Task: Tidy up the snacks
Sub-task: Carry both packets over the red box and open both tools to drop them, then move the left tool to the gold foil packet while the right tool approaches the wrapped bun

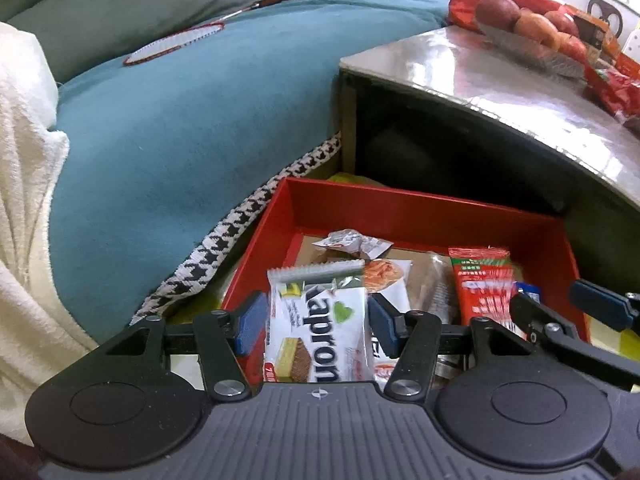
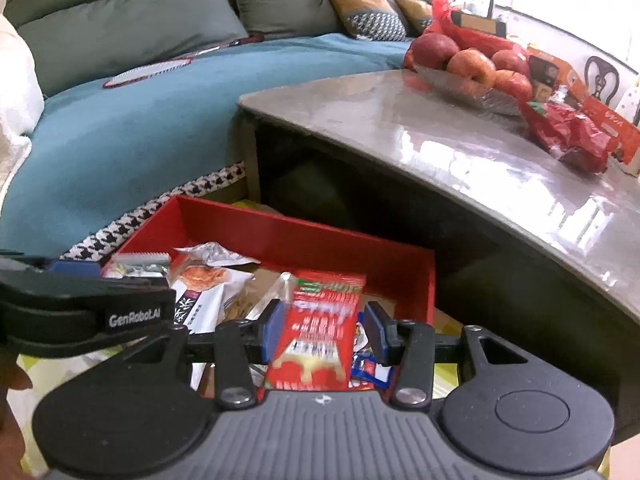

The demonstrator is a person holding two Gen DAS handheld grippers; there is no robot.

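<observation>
The left gripper (image 1: 318, 318) pinches a white wafer pack (image 1: 316, 324); the right gripper (image 2: 322, 330) pinches a red packet (image 2: 316, 330). Both hang over the red box (image 1: 400, 208), snacks (image 1: 352, 242) at 12 o'clock. Table (image 1: 500, 76) at 1 o'clock, sofa (image 1: 180, 128) at 10.

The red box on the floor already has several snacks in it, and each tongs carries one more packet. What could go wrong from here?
1. The red box is crowded; the wafer packet in the left tongs may land on loose wrappers and slide.
2. The two tongs are close together, so they could bump over the box.
3. The red packet in the right tongs could slip if its grip is light.
</observation>
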